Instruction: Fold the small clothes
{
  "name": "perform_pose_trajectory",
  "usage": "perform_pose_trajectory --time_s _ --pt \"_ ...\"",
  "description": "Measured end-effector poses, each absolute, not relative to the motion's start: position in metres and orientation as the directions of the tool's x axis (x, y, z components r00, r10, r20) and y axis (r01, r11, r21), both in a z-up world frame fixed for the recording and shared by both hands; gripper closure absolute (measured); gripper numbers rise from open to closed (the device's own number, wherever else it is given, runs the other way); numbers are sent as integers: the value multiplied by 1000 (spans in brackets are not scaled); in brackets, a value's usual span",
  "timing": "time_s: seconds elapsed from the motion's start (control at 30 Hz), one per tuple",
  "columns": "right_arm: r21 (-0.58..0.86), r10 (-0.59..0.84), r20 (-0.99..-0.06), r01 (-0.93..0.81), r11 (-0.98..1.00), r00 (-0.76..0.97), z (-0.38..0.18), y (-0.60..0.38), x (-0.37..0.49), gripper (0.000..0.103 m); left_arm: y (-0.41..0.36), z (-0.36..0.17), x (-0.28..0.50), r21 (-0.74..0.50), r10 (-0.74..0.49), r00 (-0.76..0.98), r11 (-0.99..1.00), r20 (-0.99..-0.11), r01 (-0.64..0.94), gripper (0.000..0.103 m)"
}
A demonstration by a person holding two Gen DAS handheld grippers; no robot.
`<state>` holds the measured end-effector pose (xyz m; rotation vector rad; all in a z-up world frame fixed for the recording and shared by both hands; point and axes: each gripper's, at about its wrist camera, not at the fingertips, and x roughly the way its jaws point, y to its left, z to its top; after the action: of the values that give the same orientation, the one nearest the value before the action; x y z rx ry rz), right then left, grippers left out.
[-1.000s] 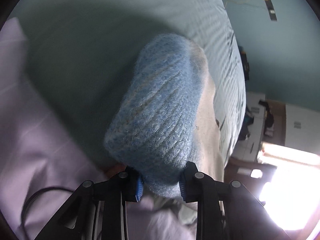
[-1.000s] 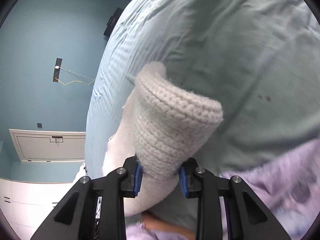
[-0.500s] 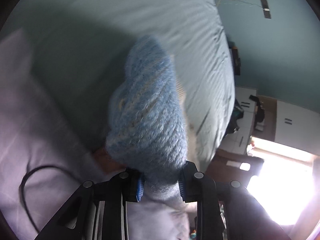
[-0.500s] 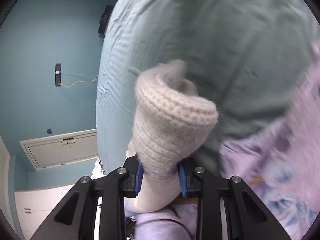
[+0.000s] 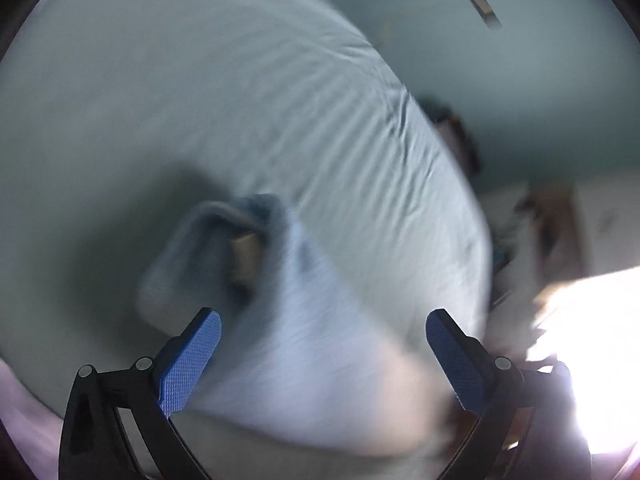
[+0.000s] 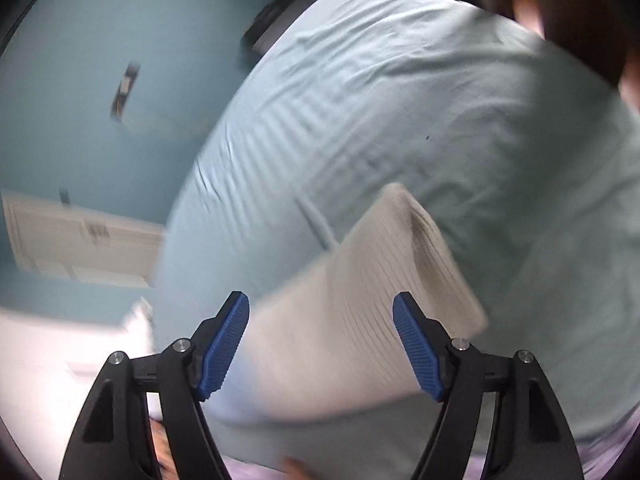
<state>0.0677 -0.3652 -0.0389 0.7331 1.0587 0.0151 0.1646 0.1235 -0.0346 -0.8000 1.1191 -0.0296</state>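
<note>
A small knit garment lies blurred on the pale green bed sheet point(image 5: 200, 80). Its blue end point(image 5: 224, 240) shows in the left wrist view and its cream ribbed part point(image 6: 360, 292) in the right wrist view. My left gripper point(image 5: 324, 316) hangs above the blue end, jaws opening wide, the knit seen between them with neither blue pad pressing on it. The jaws of my right gripper point(image 6: 320, 298) are opening too, with the cream part between the pads and loose from both.
The sheet point(image 6: 480, 120) fills most of both views. A teal wall point(image 6: 100, 40) and a white door point(image 6: 80, 240) stand beyond the bed's edge. Bright window glare point(image 5: 580, 340) is at the right. Lilac cloth point(image 5: 24, 420) lies at the near edge.
Both grippers have let go of the knit garment and opened. Both have swung away fast, and the garment has dropped flatter onto the sheet.
</note>
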Motion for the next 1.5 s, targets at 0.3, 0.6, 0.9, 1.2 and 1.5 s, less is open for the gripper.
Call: perform_pose_trajectory --time_s 0.3,0.6,0.9,1.2,1.5 --pt "523 331 -807 331 785 490 -116 -376 79 32 28 -98 157 41 54 375 998 -925 -43 0" --pt "339 93 -823 353 872 561 -100 -350 78 92 27 -122 152 65 66 416 998 -907 -17 0" --pt "10 -165 -881 366 931 444 -117 -324 91 91 39 -124 141 6 19 454 1000 -891 -29 0" --pt "10 -37 -757 68 998 653 -60 -206 57 7 -8 -53 125 16 -50 586 994 -809 107 0" --pt "-106 -57 -828 -57 993 558 -140 -177 57 6 -76 -128 122 106 -45 528 962 -848 253 0"
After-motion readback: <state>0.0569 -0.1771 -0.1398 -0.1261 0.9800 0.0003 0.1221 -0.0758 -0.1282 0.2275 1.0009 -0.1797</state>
